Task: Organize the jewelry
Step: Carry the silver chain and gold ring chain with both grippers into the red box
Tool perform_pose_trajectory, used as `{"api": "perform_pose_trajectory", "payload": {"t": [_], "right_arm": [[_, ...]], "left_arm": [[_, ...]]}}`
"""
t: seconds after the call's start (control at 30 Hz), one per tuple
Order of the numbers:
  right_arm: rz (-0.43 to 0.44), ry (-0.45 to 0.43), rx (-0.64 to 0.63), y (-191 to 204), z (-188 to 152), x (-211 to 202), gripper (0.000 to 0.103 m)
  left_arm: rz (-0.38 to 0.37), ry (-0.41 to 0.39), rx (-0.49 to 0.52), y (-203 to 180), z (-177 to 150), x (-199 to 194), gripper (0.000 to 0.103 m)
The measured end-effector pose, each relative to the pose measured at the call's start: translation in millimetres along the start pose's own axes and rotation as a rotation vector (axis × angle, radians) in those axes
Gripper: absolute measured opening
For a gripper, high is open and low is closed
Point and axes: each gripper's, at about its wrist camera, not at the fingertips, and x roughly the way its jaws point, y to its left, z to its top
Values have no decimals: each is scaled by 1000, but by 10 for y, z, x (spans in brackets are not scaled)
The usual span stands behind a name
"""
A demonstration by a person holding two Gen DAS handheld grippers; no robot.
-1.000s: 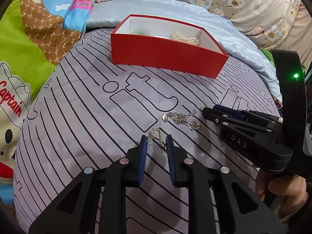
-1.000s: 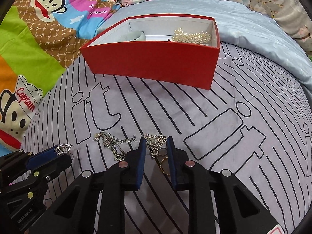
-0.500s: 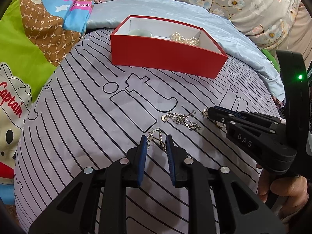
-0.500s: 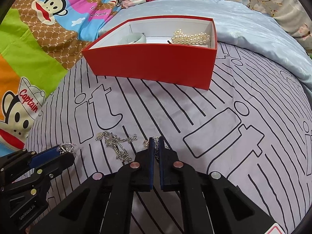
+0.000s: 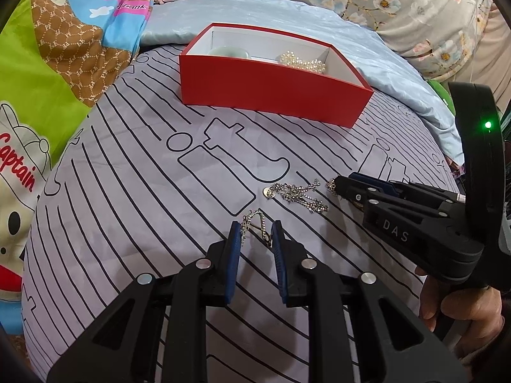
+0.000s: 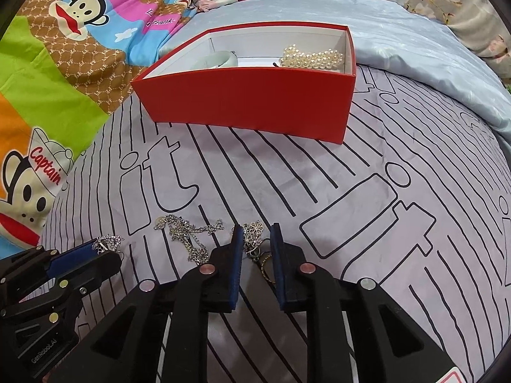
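Though loose, trinket [image 5: 254,226] between left jaws

Your left gripper [image 5: 255,234] points steeply down, its blue-padded jaws standing a little apart, nothing pressed between them. Your right gripper [image 6: 254,239] points down at a similar pitch; its jaws have just been opening and stand narrowly apart. Your right hand [image 5: 460,309] wraps that gripper's handle.
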Motion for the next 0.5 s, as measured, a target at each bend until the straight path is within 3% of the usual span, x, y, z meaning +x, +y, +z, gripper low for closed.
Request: {"api": "perform_pose_trajectory", "payload": {"t": [0.27,0.5], "right_arm": [[10,-5,1,3,12,-54,1],[10,-48,8,13,72,-236,1]], "left_arm": [[-2,-11,6,-38,23,-30,19],[-1,-26,12,-55,58,-88,19]]}}
